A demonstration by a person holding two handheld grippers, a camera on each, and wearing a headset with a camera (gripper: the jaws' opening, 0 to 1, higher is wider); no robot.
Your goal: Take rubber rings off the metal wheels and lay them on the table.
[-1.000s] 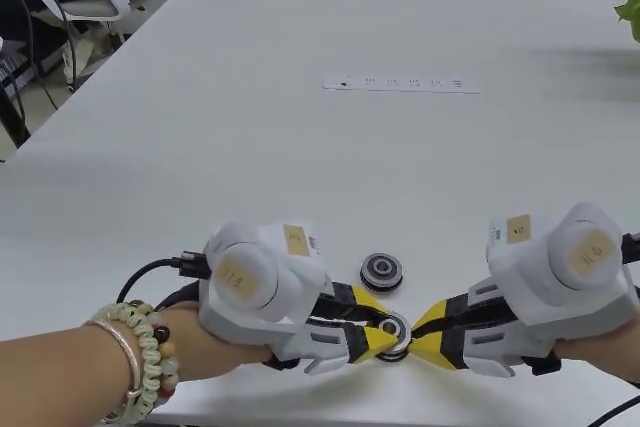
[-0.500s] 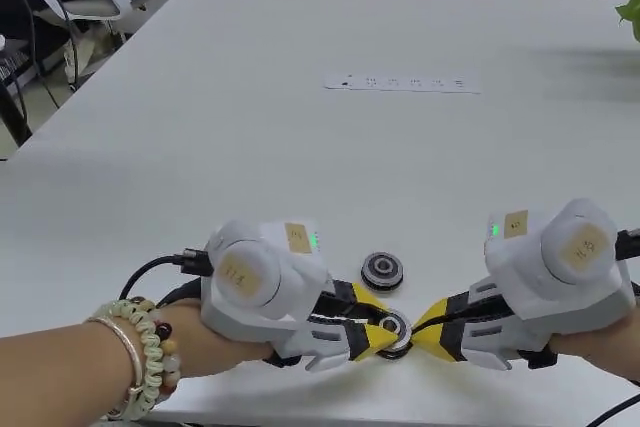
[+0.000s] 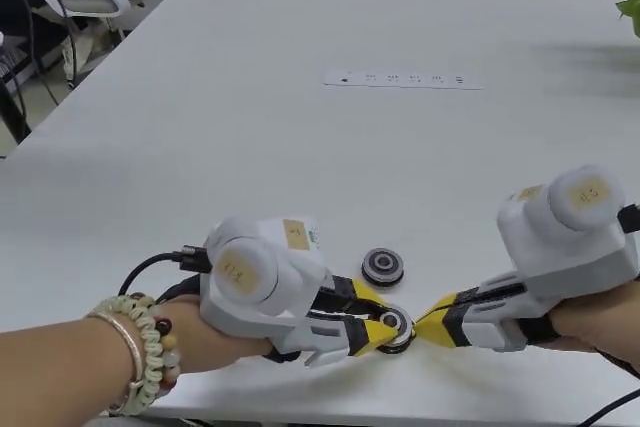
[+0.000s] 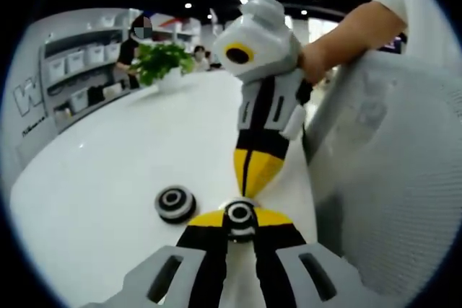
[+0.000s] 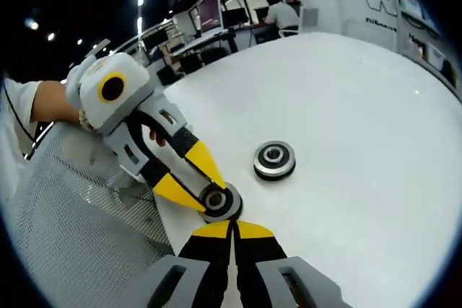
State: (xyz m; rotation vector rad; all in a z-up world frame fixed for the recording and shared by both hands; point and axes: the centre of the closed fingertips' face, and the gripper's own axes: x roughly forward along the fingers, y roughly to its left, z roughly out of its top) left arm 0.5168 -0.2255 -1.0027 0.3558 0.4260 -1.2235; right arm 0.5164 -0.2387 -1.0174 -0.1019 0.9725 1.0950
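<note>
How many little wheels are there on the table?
2. One wheel is clamped in the left gripper near the table's front edge; the other wheel lies free just beyond it.

The left tongs (image 4: 240, 223) hide both sides of the wheel (image 4: 240, 211) they clamp.

1. The table (image 3: 250, 97) is white and smooth, with a soft sheen.
2. The clamped wheel (image 3: 393, 325) has a bright, polished metal hub with matt black rubber round it. The loose wheel (image 3: 383, 266), just above it in the frame, looks the same.
3. The left gripper (image 3: 384, 327) and right gripper (image 3: 421, 324) have smooth white plastic shells with a dull gloss. Their jaw tips are matt yellow and black.
4. The bracelets (image 3: 140, 352), lower left, are glossy pale and dark beads.
5. The cable (image 3: 150, 272) is matt black.
</note>
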